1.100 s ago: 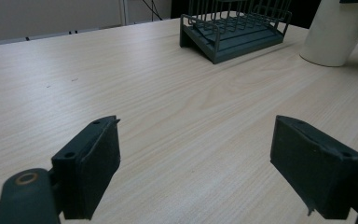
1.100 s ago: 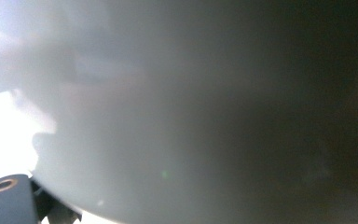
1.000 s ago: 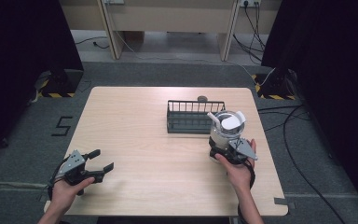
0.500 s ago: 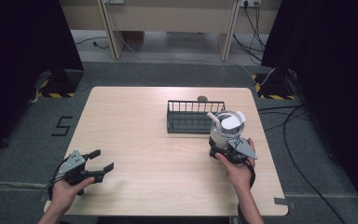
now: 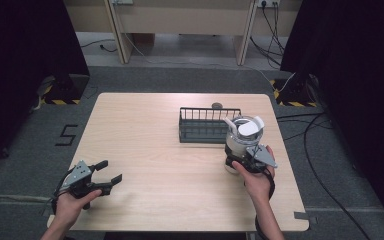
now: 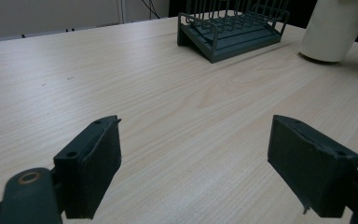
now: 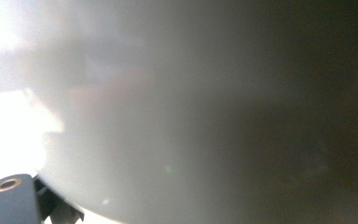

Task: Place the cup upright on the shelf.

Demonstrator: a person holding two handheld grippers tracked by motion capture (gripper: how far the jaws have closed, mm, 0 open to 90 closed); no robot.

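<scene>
I see a pale wood table [image 5: 145,130] on grey carpet. On it, right of centre toward the far edge, sits 1 dark wire rack [image 5: 202,125], seen again in my left gripper view [image 6: 233,28]. Just right of the rack stands 1 white holder [image 5: 241,142], its base on the wood, with white utensils in it. A small dark round disc [image 5: 217,105] lies at the far edge, just behind the rack.
</scene>
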